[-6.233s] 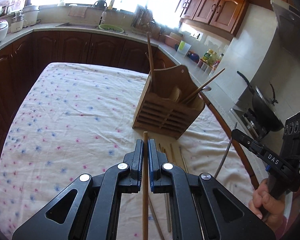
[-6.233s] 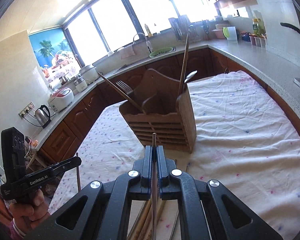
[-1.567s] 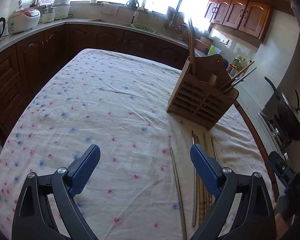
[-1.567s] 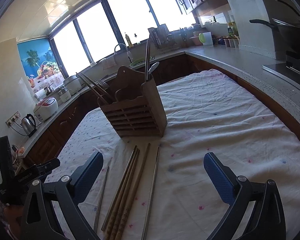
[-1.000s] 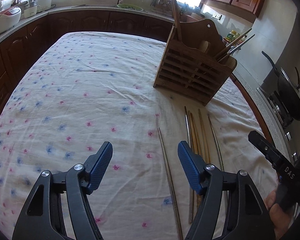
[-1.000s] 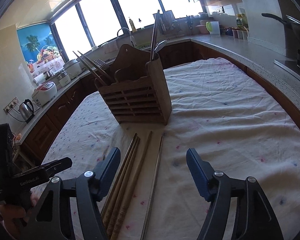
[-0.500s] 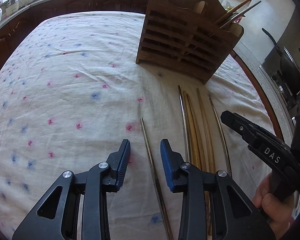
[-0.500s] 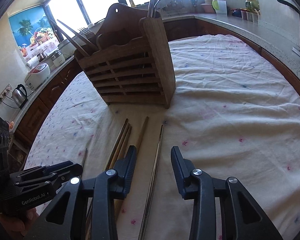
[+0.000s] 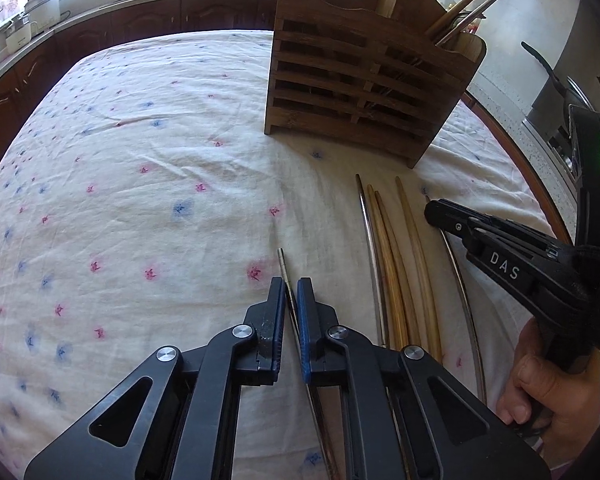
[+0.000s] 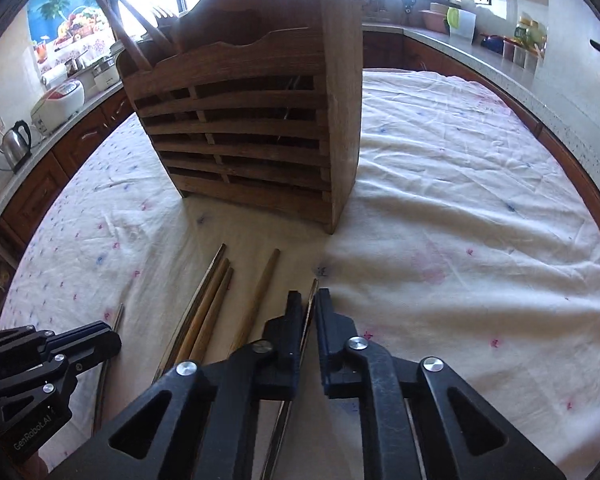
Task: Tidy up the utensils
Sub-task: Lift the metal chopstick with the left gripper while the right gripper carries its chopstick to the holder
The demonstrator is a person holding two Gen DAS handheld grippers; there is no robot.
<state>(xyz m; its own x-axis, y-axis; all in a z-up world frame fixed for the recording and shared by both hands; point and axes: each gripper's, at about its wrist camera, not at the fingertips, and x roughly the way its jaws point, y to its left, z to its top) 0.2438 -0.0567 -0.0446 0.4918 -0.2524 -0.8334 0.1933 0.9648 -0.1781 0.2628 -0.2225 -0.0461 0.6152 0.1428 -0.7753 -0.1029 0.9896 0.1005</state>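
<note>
A slatted wooden utensil holder stands on the flowered tablecloth with chopsticks and cutlery upright in it. Several loose chopsticks lie side by side in front of it. My left gripper is down at the cloth, its jaws nearly closed around a single metal chopstick lying apart on the left. My right gripper is low too, jaws nearly closed around the rightmost metal chopstick. Each gripper shows in the other's view, the right and the left.
The tablecloth covers the whole table. Dark wood counters run behind, with a rice cooker and kettle on the left and a wok on the stove to the right.
Both grippers dropped the chopsticks they held into the holder, opened, came down to the cloth and closed their jaws around one loose metal chopstick each.
</note>
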